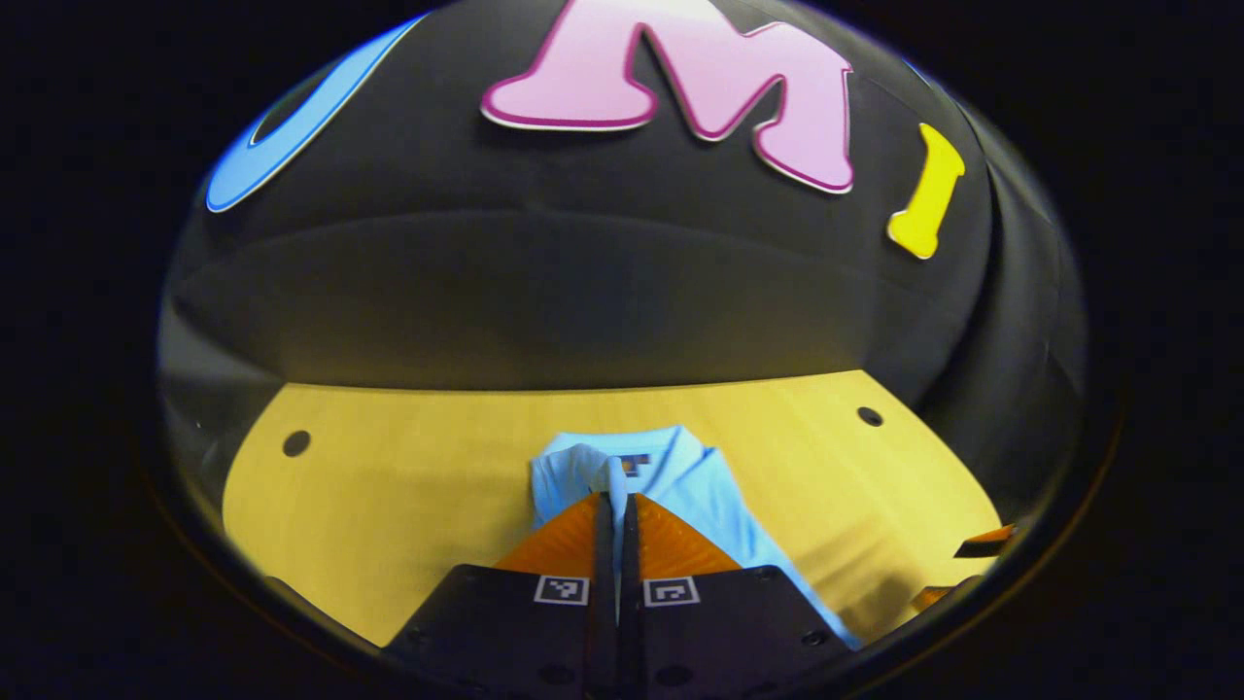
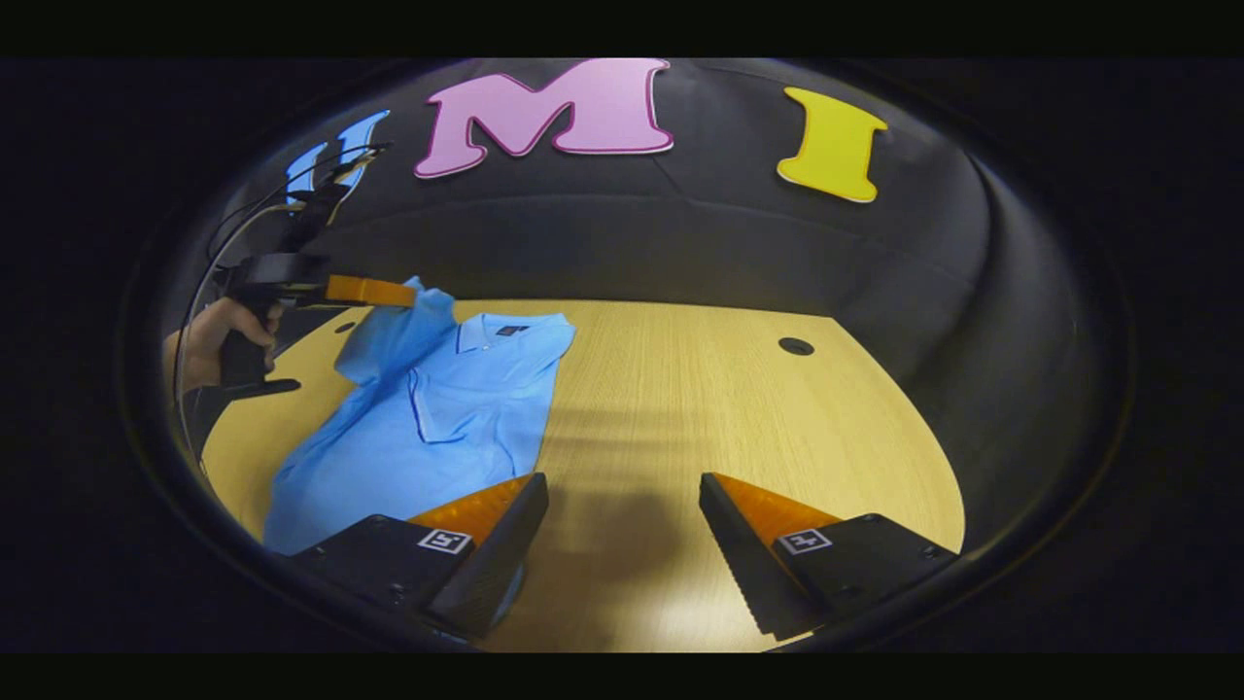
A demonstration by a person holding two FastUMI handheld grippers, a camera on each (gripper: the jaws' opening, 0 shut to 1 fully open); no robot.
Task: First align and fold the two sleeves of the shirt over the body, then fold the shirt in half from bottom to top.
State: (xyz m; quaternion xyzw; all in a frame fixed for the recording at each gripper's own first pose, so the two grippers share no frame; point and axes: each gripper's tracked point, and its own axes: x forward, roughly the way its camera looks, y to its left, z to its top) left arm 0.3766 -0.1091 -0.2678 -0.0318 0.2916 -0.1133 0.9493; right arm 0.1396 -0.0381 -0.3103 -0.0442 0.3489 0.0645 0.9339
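Note:
A light-blue polo shirt (image 2: 437, 418) lies collar-away on the wooden table (image 2: 680, 408). One sleeve with dark trim lies folded over its body. My left gripper (image 1: 614, 501) is shut on the other sleeve (image 1: 583, 467), with cloth pinched between its fingertips. In the right gripper view that left gripper (image 2: 374, 290), held by a hand (image 2: 219, 335), lifts the sleeve (image 2: 413, 311) above the table at the shirt's left shoulder. My right gripper (image 2: 622, 496) hangs open over bare table, beside the shirt's lower right edge, with nothing between its fingers.
Round holes sit in the tabletop (image 2: 795, 345) (image 1: 296, 442) (image 1: 870, 416). The black booth wall (image 2: 680, 243) curves around the table's far side. Cables (image 2: 253, 209) run from the left gripper. Bare wood stretches to the right of the shirt.

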